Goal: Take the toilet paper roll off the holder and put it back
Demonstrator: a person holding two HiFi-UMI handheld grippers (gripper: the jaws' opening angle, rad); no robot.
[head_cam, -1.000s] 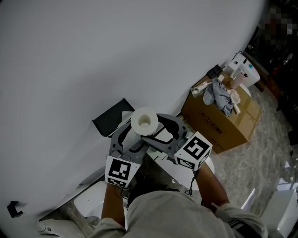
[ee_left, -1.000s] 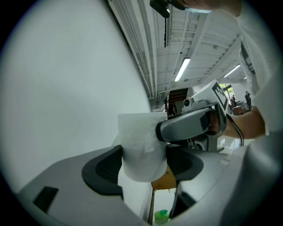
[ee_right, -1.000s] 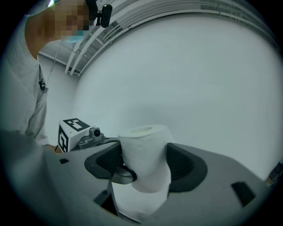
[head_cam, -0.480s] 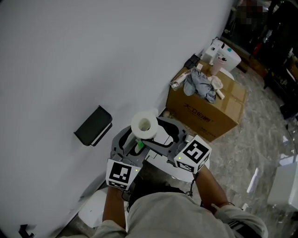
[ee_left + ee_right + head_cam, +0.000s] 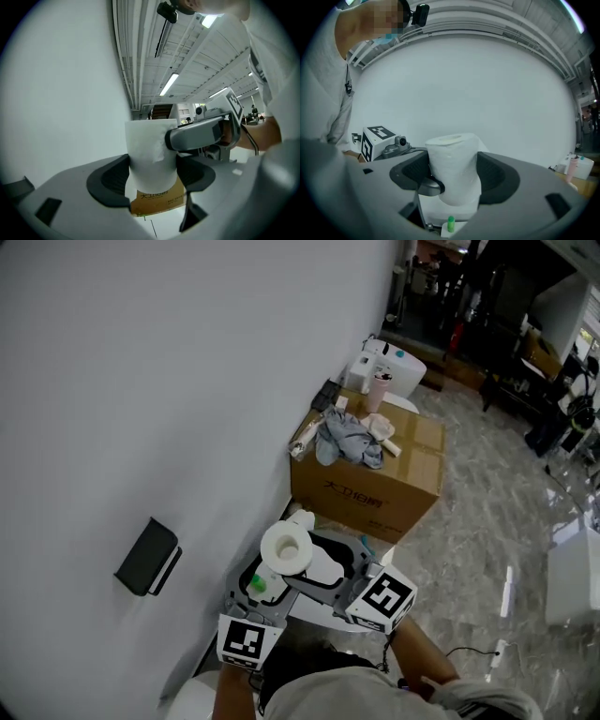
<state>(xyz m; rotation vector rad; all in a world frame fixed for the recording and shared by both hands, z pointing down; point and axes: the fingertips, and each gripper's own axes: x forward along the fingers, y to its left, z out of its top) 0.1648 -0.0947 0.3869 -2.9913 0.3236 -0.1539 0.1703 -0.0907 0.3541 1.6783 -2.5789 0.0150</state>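
A white toilet paper roll (image 5: 286, 547) stands upright, core opening up, held between both grippers in front of the person. My left gripper (image 5: 152, 180) has its dark pads on either side of the roll (image 5: 151, 150) and is shut on it. My right gripper (image 5: 454, 176) clasps the same roll (image 5: 454, 166) from the other side, at about a right angle to the left one; one of its grey fingers (image 5: 197, 133) crosses the roll in the left gripper view. The black wall holder (image 5: 148, 557) hangs bare on the white wall, well to the left of the roll.
A cardboard box (image 5: 370, 484) stands by the wall behind the roll, carrying a grey cloth (image 5: 347, 439); a white appliance (image 5: 389, 367) and a cup (image 5: 378, 390) are beyond it. A small green-capped bottle (image 5: 257, 585) sits on a white surface under the grippers. Marble floor lies to the right.
Both grippers have swung away from the wall holder with the roll between them. The holder has slid left in the head view and the box has come closer to centre.
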